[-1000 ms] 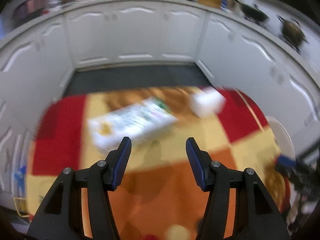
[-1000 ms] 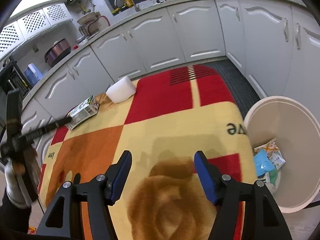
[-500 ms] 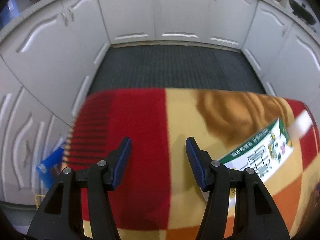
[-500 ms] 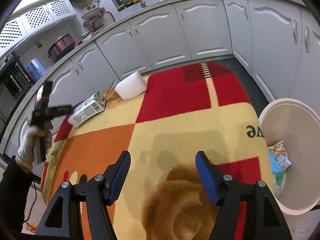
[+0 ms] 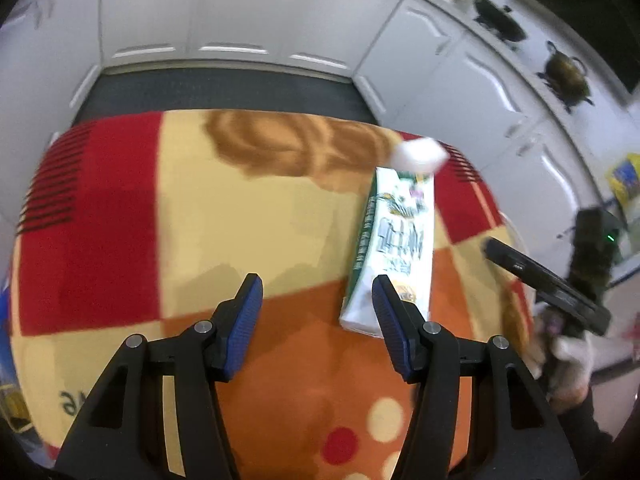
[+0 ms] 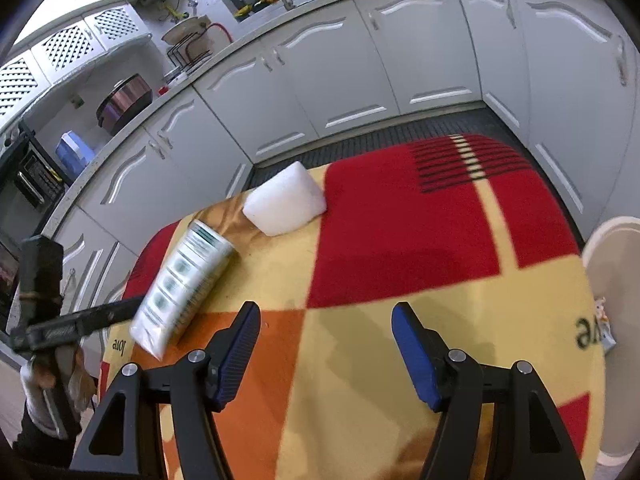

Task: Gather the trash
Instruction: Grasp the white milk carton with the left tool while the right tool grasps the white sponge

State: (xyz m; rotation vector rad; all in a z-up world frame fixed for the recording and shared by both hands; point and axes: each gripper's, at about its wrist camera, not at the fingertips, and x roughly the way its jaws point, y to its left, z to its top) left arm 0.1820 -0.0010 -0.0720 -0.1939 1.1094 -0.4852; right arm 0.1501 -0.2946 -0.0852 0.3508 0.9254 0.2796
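Note:
A white and green carton (image 5: pixel 394 252) lies flat on the red, yellow and orange blanket (image 5: pixel 240 208); it also shows in the right wrist view (image 6: pixel 184 284). A white foam block (image 6: pixel 286 204) sits beyond it, blurred in the left wrist view (image 5: pixel 418 154). My left gripper (image 5: pixel 316 320) is open and empty above the blanket, its right finger beside the carton's near end. My right gripper (image 6: pixel 324 352) is open and empty over the blanket, with the carton to its left. The white trash bin (image 6: pixel 612 256) stands at the right edge.
White kitchen cabinets (image 6: pixel 360 64) curve around the table, with a dark ribbed floor mat (image 5: pixel 220 88) between. The right gripper's black handle and gloved hand (image 5: pixel 560 288) show at the right of the left wrist view. Pots (image 5: pixel 564 76) sit on the counter.
The left gripper has swung back to the right, bringing the carton from the view's right edge to beside its right finger. The right gripper has moved forward and left, pushing the bin towards the view's edge.

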